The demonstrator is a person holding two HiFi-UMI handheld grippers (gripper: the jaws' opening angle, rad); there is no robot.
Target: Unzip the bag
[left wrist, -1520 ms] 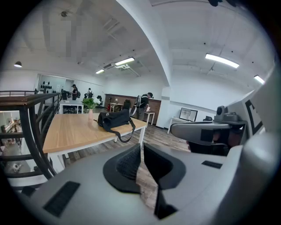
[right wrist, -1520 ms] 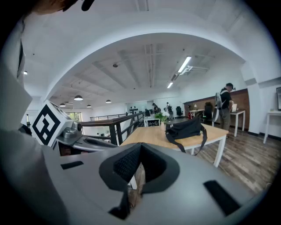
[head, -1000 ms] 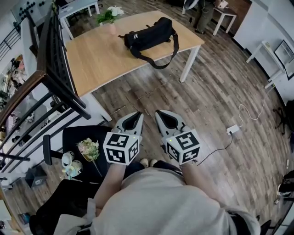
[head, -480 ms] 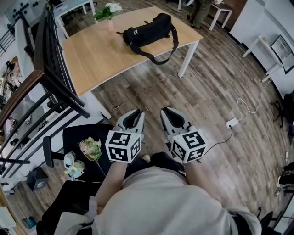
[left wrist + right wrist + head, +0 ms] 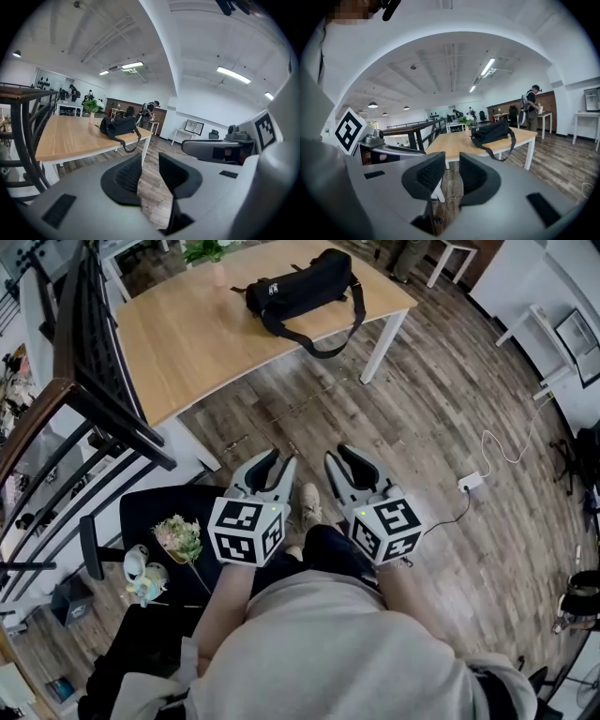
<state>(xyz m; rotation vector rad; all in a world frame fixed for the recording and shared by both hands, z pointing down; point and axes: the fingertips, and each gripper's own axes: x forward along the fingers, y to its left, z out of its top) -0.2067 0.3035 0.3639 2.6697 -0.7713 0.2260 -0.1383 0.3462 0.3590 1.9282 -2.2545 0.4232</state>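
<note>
Standing slightly apart with nothing between them, the jaws of the left gripper (image 5: 150, 164) and the right gripper (image 5: 452, 171) have just been opening. Both grippers are held side by side, low over the wood floor (image 5: 403, 418). Well ahead of them the black bag (image 5: 300, 282) lies on the wooden table (image 5: 187, 334), its strap hanging over the edge.
</note>
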